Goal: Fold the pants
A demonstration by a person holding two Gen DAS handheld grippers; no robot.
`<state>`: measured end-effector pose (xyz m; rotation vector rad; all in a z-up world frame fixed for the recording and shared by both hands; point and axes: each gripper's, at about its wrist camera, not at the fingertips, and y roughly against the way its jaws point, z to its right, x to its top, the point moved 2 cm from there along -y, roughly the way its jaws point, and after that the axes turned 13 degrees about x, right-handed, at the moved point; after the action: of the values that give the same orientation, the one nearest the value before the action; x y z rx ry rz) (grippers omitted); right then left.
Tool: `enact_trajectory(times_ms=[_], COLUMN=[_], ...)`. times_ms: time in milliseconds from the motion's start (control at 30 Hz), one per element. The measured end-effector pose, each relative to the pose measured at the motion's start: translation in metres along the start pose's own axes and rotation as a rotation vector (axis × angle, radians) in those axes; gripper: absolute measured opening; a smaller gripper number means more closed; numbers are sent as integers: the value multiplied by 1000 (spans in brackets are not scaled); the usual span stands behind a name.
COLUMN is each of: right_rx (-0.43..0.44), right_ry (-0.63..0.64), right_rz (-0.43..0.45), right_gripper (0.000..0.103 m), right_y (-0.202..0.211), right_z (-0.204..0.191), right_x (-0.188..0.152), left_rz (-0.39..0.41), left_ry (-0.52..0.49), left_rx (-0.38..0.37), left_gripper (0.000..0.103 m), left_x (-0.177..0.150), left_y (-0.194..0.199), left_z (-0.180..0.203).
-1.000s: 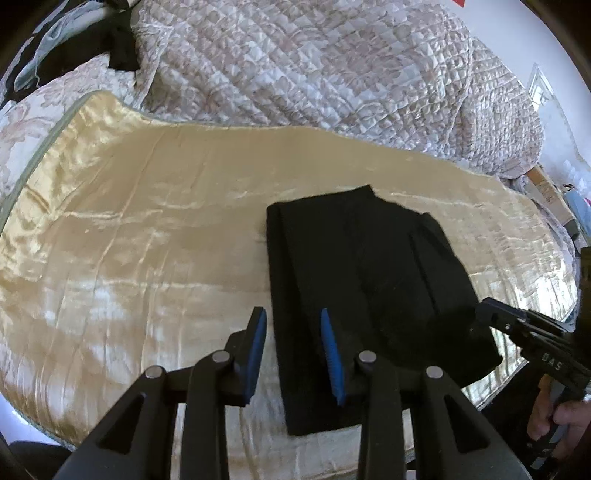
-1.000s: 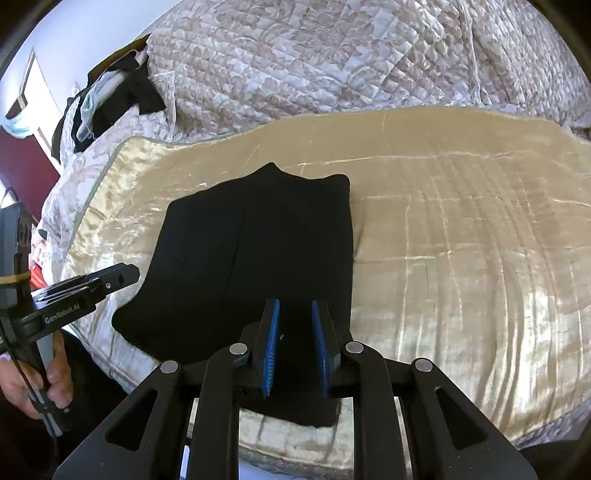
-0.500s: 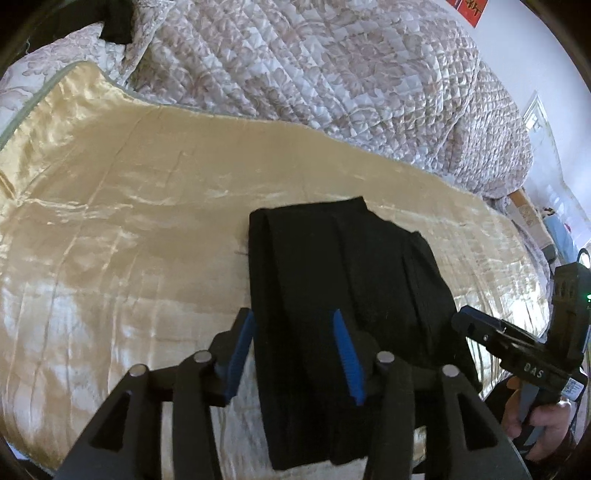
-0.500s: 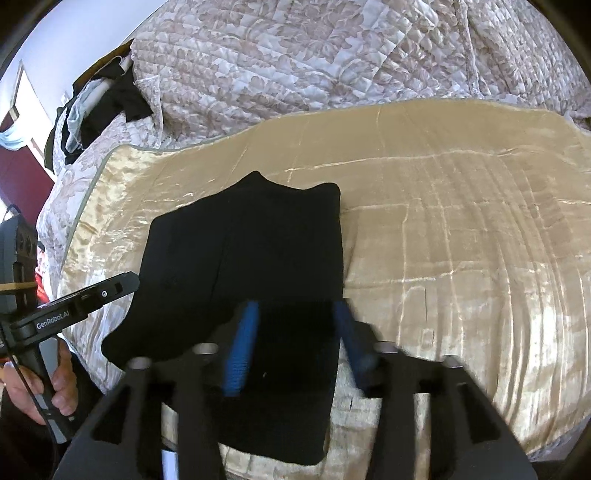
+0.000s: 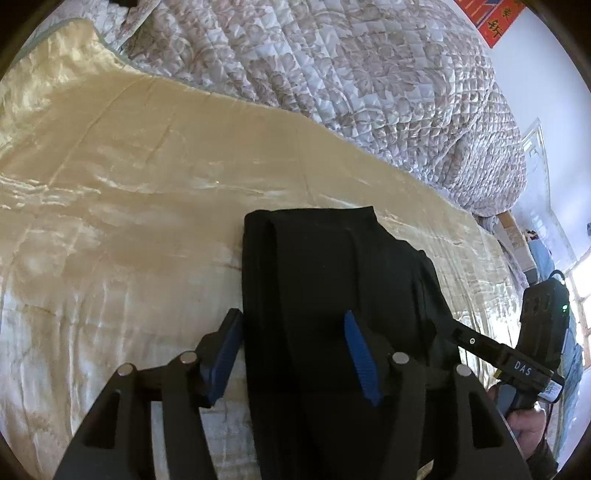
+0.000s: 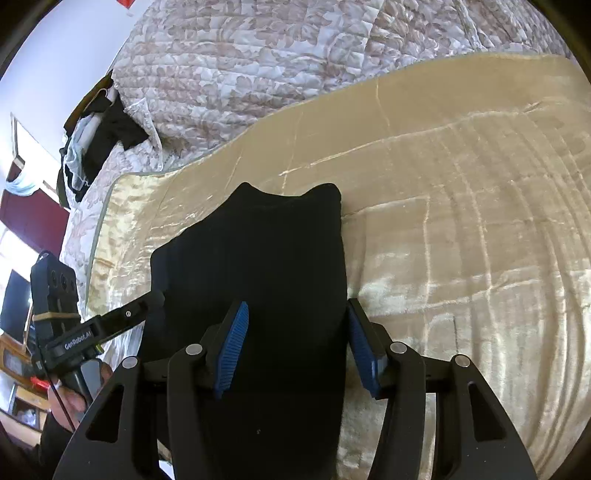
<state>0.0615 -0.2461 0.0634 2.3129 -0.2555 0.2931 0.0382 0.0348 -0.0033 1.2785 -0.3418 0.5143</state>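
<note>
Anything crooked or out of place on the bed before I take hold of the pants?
The black pants are not square: the far edge shows two uneven humps, and in the left wrist view a layer sticks out on the right. Nothing spilled or damaged on the gold cover.

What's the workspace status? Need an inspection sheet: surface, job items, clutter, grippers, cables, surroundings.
Surface: cream satin bedspread, creased.
Job's things: black pants, partly folded, lying flat near the bed's front edge.
Clutter: clothes pile at the far corner.
Grippers: left gripper opening, pants' edge between the jaws, not pinched; right gripper open, straddling the other edge.
Cables: thin cable by the left hand.
Surroundings: quilted floral quilt, red wall hanging.
</note>
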Motion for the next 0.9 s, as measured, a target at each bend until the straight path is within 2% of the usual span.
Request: enact_trajectory(times_ms=[300,400,533,667,733,900], right_rx=[31,30,29,26,29,46], right_ry=[-2,-19,-31,-12,-8,30], right_rz=[-29,-31,-17,-11,-7,9], right_gripper=[52,45,35,18,17,17], right_y=[10,6,-2,6,10,19], right_z=[-12,-8,-4,-12,-17,-37], right_x=[-36,-26,-11,-10,-8,0], left_rz=[14,11,4,33,48,72], left_ry=[3,-12,-8,-43,-62,-93], left_rx=[1,13,19,41,44,37], left_gripper=[58,56,47,33,27,24], left_x=[-33,-28,-15,-15,-13,-5], left_y=[17,13,8,21,29,44], left_z=[2,5,10,19,23,33])
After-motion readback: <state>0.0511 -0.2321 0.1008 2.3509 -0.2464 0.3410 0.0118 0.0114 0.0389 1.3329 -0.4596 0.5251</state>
